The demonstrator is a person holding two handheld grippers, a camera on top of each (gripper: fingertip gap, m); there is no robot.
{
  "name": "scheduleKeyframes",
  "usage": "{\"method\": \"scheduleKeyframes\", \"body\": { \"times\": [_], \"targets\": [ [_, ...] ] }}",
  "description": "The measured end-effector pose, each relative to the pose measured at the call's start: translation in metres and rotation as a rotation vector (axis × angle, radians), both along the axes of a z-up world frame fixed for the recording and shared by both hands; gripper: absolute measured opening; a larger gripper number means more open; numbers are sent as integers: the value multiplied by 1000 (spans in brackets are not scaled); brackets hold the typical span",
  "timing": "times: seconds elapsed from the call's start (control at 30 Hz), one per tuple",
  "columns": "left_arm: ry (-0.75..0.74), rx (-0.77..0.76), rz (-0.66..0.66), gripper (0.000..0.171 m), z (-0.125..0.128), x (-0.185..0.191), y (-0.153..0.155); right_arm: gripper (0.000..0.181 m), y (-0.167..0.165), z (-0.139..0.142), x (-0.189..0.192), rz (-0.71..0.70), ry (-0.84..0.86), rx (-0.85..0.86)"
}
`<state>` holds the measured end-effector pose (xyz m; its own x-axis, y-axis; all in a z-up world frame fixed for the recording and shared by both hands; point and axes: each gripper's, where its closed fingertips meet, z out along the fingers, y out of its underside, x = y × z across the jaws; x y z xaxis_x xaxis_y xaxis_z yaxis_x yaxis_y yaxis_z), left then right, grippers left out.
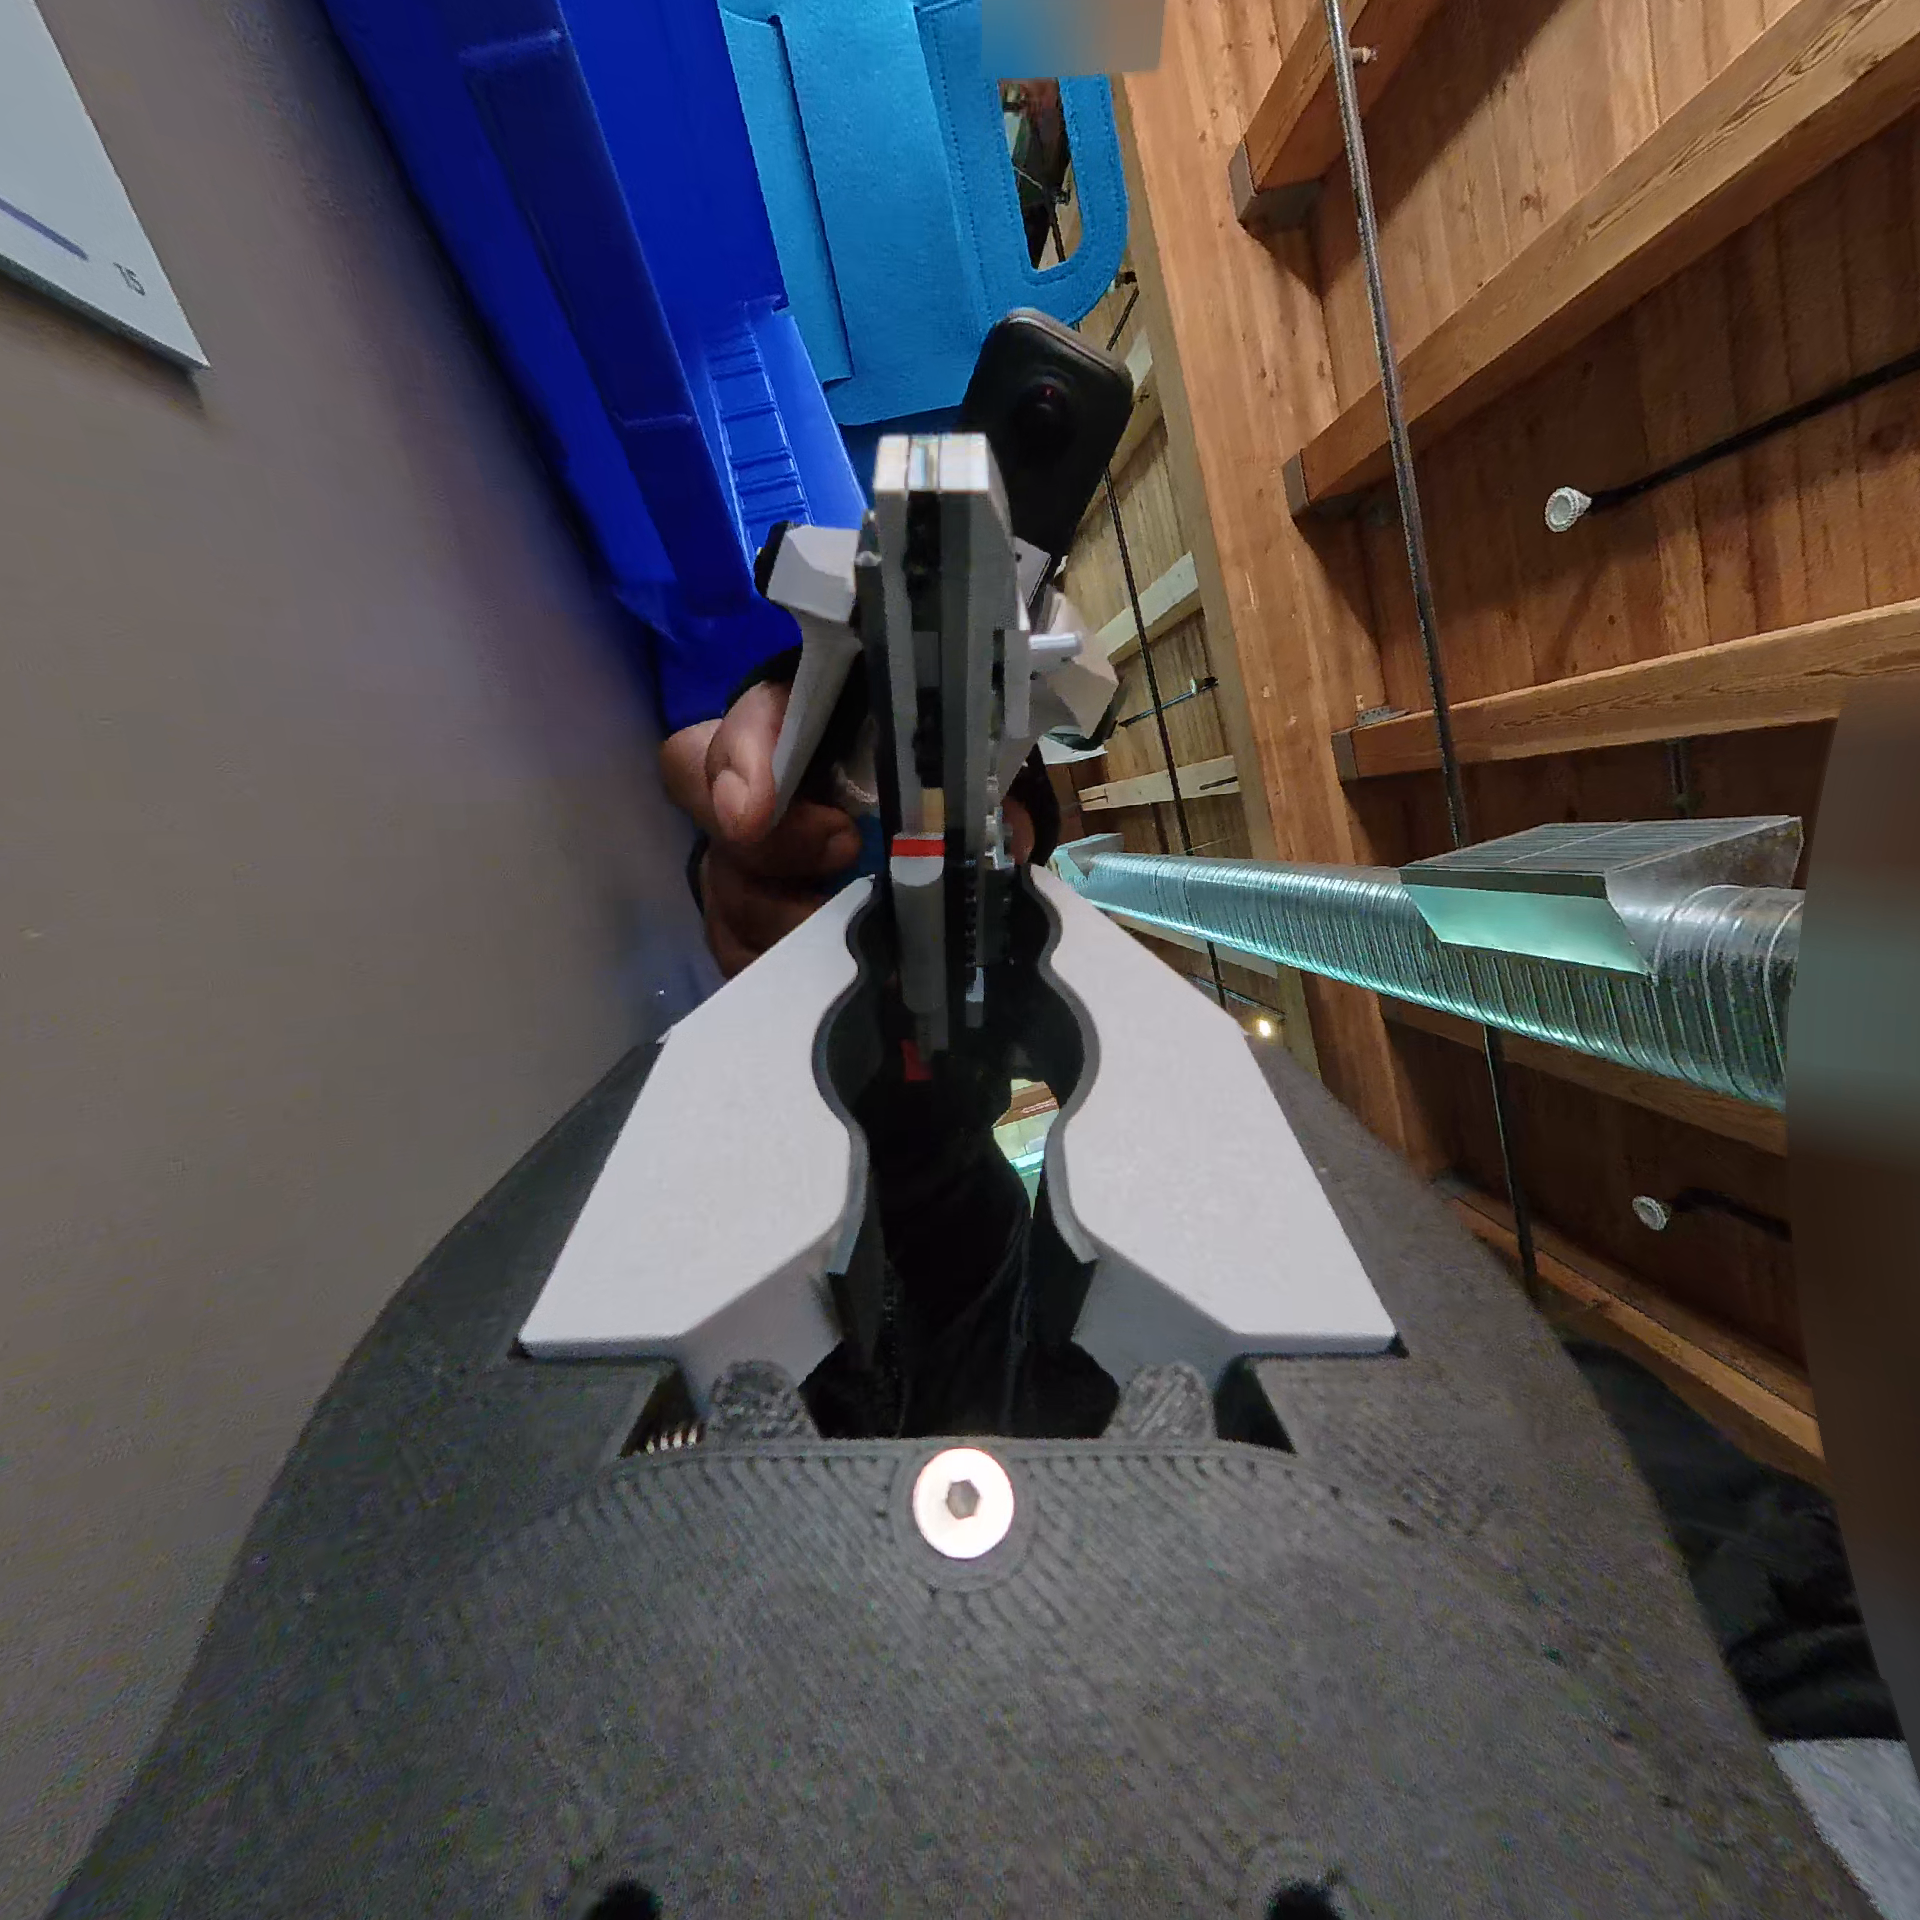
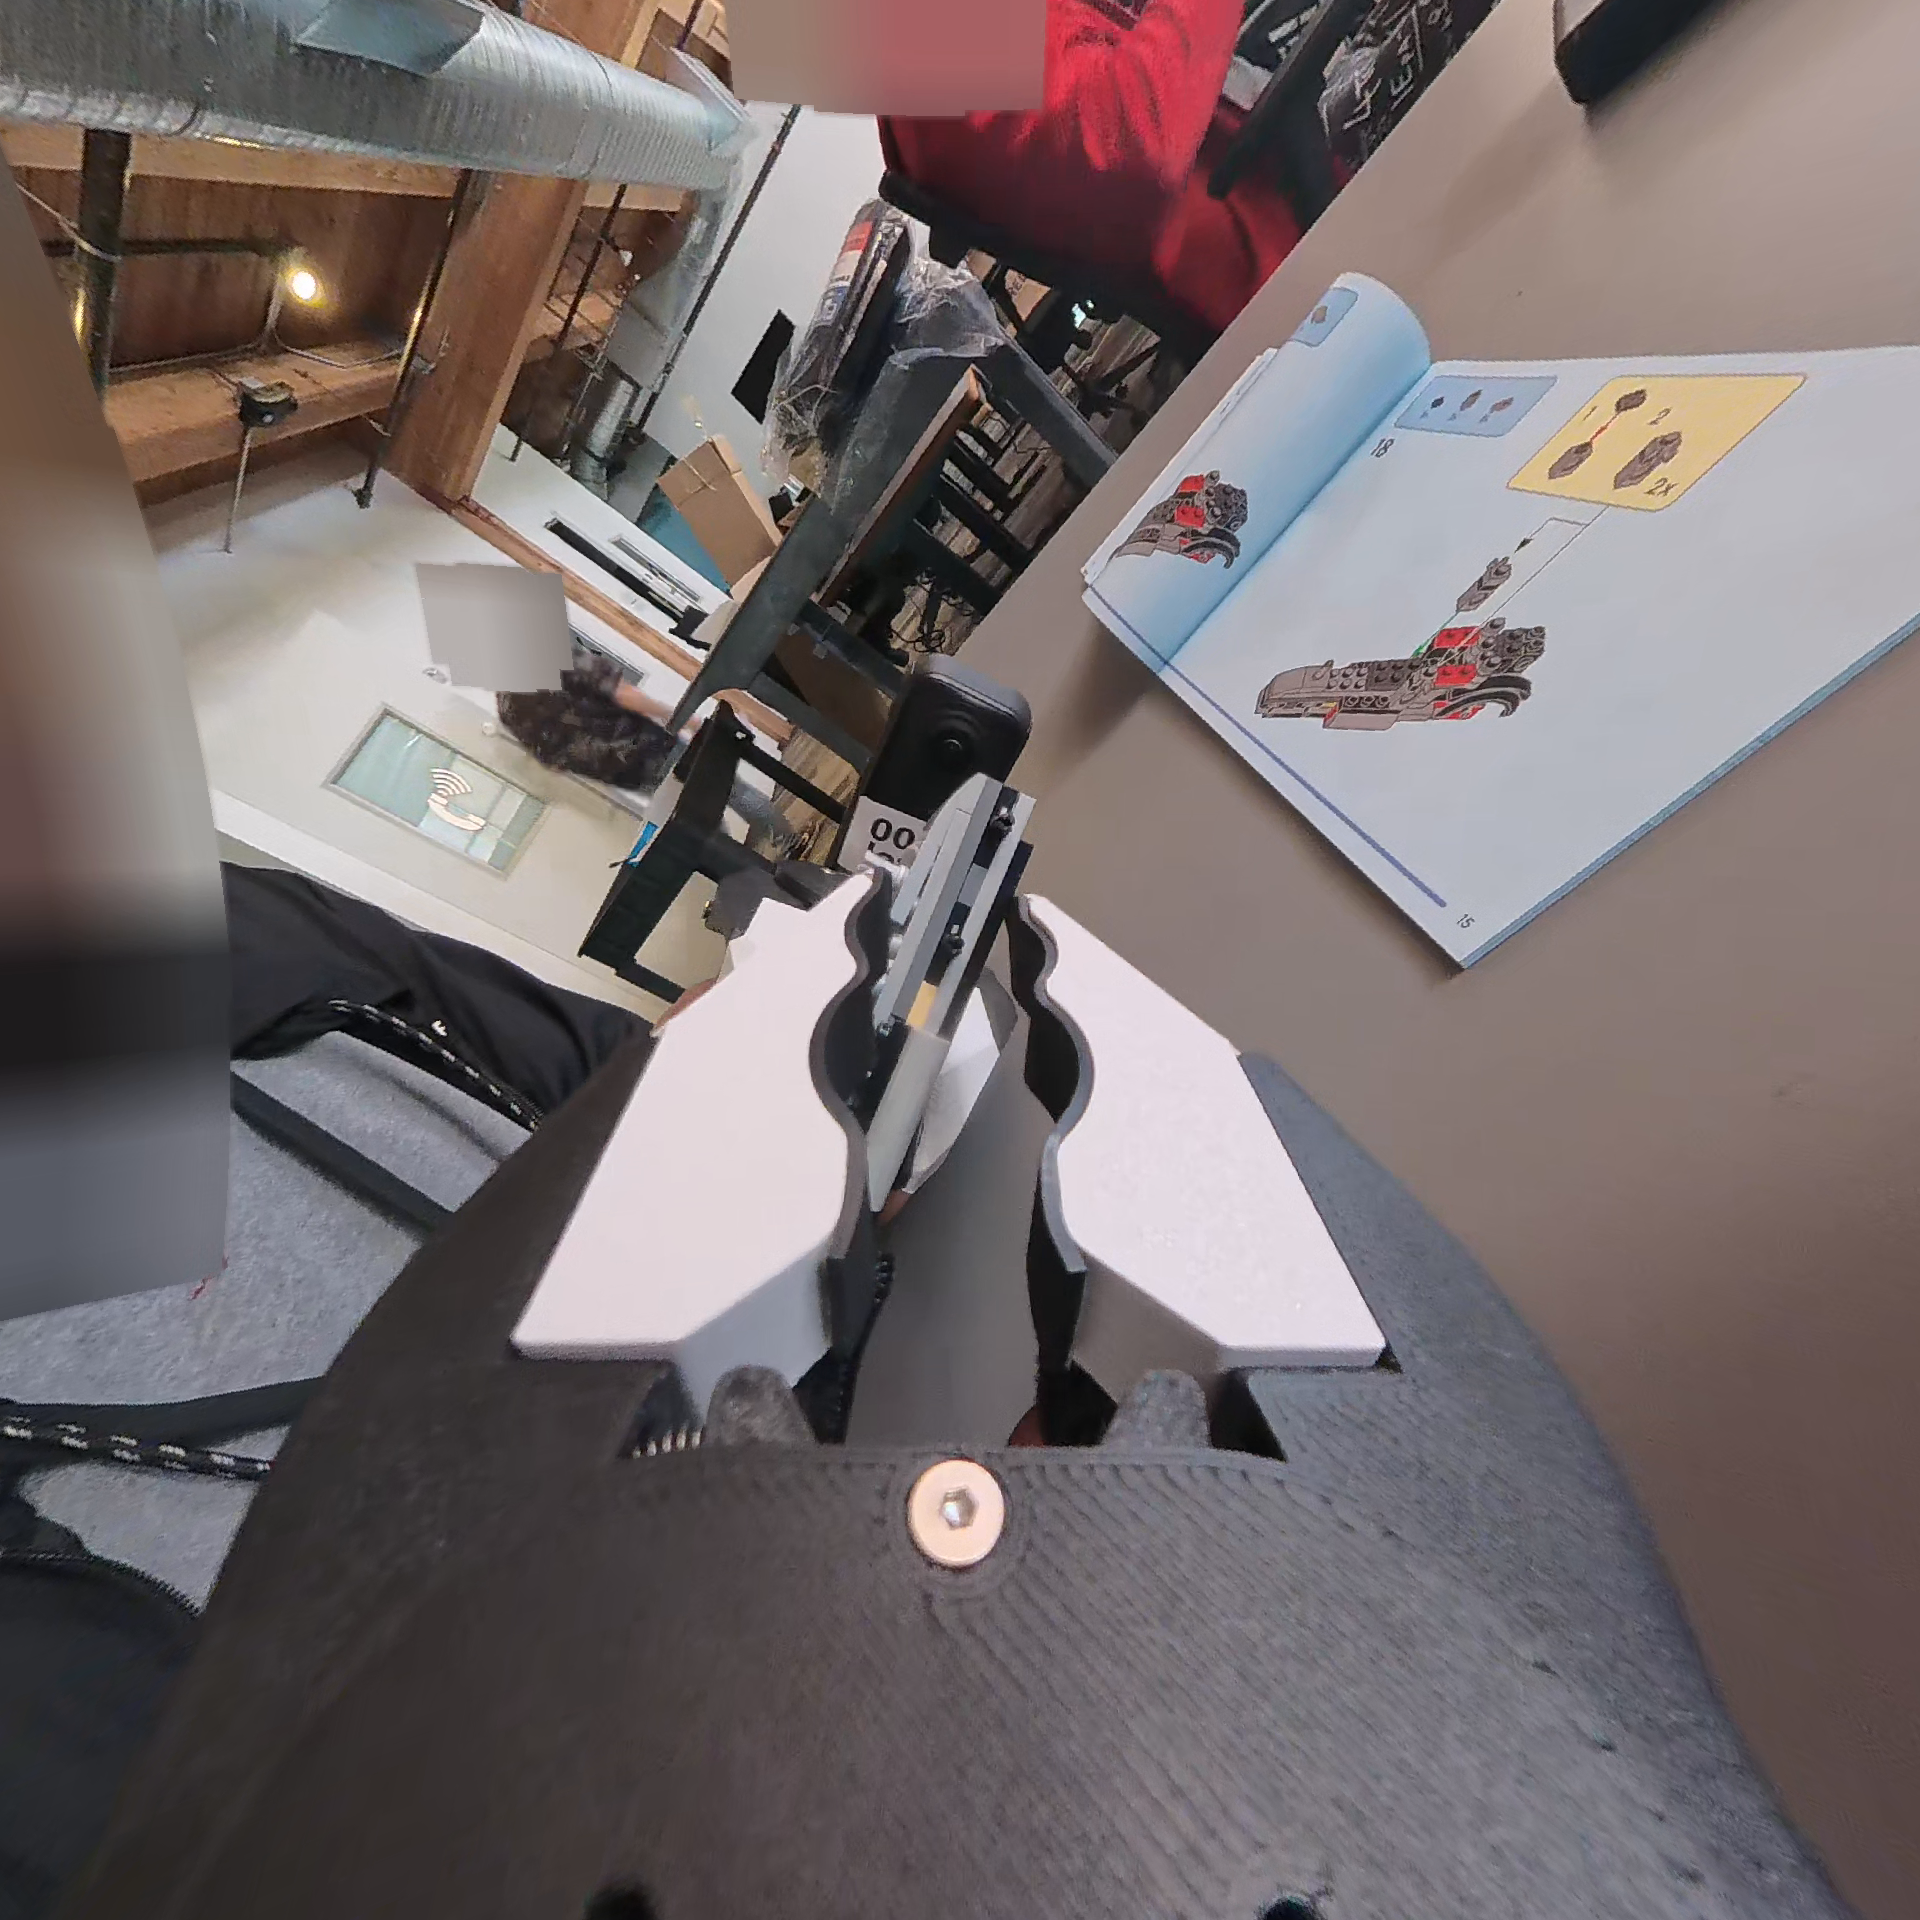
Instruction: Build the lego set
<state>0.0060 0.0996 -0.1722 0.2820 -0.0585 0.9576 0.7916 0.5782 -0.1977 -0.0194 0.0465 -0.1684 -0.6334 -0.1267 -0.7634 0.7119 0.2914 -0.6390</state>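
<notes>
The left tongs (image 1: 951,914) are clamped on the near end of a long grey Lego assembly (image 1: 940,665) with a red stripe, which runs toward twelve o'clock, where the right tongs (image 1: 925,582) and a hand (image 1: 748,769) meet its far end. In the right wrist view the right tongs (image 2: 940,925) are closed on the same grey assembly (image 2: 951,935), held off the counter (image 2: 1558,1195), with the left tongs' camera (image 2: 951,743) just beyond at twelve o'clock. An open instruction booklet (image 2: 1558,644) lies on the counter at two o'clock.
</notes>
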Motion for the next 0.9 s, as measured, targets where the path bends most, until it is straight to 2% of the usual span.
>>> {"method": "scheduleKeyframes", "body": {
  "times": [0.43,0.9],
  "targets": [
    [2,0,2,21,1,0,0,21,0,-1,1,-16,93,23],
    [13,24,5,22,4,-1,-3,21,-3,4,2,-27,104,-11]
  ]
}}
